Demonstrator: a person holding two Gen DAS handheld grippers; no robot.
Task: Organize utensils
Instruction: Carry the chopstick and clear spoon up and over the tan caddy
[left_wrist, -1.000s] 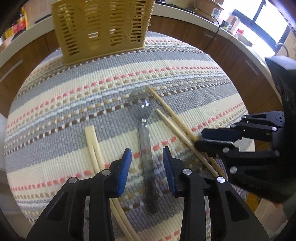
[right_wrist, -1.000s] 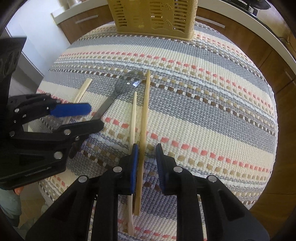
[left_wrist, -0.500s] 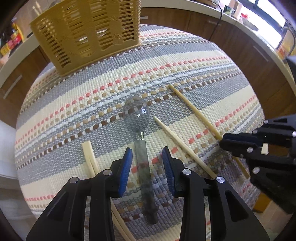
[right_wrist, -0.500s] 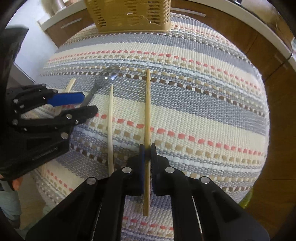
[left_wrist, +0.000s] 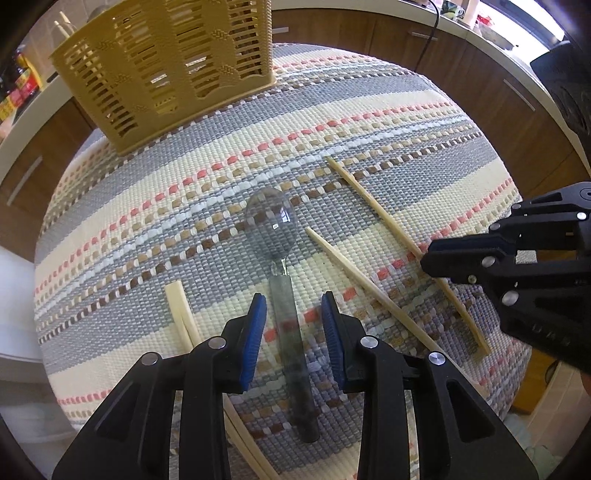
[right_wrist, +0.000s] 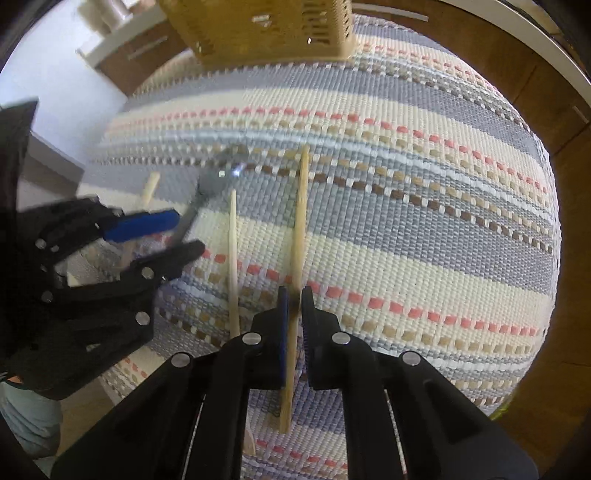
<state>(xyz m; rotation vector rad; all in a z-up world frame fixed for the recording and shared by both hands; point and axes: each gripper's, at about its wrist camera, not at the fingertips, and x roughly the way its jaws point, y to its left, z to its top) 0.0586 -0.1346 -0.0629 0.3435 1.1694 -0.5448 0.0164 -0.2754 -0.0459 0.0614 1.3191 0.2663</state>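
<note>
The right gripper (right_wrist: 293, 301) pinches 1 chopstick (right_wrist: 300, 221) between its pressed-together pads, the stick pointing toward a yellow basket (right_wrist: 266, 26) at the far edge of a striped mat (right_wrist: 424, 229). Beside it, the left gripper (left_wrist: 293, 332) sits spread on either side of a clear spoon's (left_wrist: 284, 280) handle, its blue pads not touching it. A 2nd chopstick (right_wrist: 232, 258) lies on the mat between the 2 tools, and another pair (left_wrist: 181, 314) lies just left of the left gripper.
</note>
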